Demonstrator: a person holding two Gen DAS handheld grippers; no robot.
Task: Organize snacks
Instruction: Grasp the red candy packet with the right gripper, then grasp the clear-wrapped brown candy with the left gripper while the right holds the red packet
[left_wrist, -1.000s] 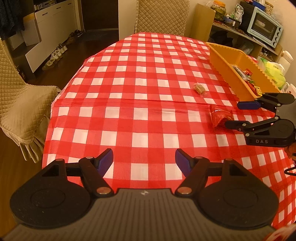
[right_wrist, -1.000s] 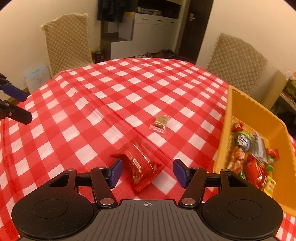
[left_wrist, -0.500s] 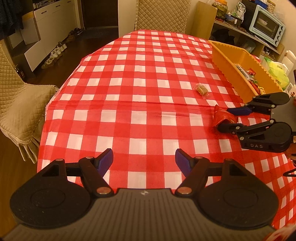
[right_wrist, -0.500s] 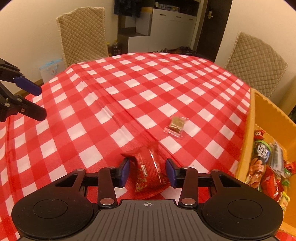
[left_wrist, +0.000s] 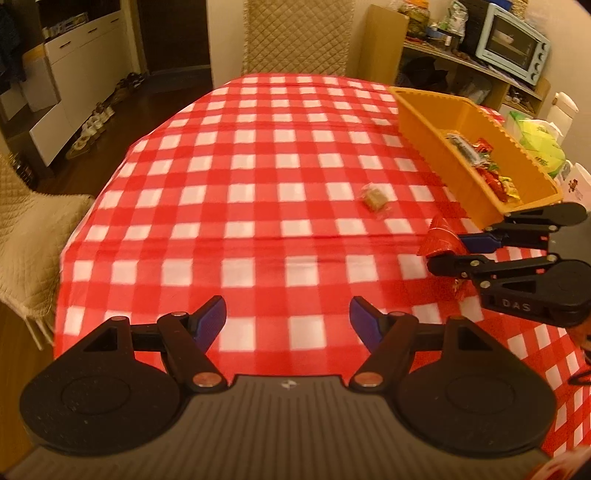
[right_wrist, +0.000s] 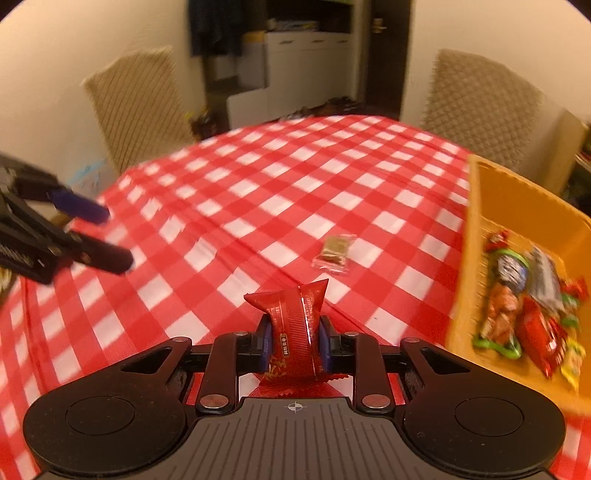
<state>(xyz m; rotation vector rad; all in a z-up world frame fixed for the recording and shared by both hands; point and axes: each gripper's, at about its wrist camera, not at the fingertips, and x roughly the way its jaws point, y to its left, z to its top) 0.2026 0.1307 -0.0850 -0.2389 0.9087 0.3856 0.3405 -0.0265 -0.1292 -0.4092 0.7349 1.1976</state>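
My right gripper (right_wrist: 292, 341) is shut on a red snack packet (right_wrist: 293, 325) and holds it above the checked tablecloth; the gripper (left_wrist: 448, 253) and the packet (left_wrist: 439, 238) also show at the right of the left wrist view. A small brown wrapped snack (right_wrist: 334, 249) lies on the cloth ahead of it, seen too in the left wrist view (left_wrist: 375, 197). The orange basket (right_wrist: 517, 206) at the right holds several snacks; it also shows in the left wrist view (left_wrist: 424, 118). My left gripper (left_wrist: 288, 319) is open and empty over the near cloth; it shows at the left of the right wrist view (right_wrist: 107, 232).
Quilted chairs stand at the table's far end (left_wrist: 295, 37) and left side (left_wrist: 26, 229). A shelf with a toaster oven (left_wrist: 511, 40) stands behind the basket. A green bag (left_wrist: 539, 147) sits right of the basket.
My right gripper closed on the red packet and lifted it off the cloth. The left gripper stayed open and moved little.
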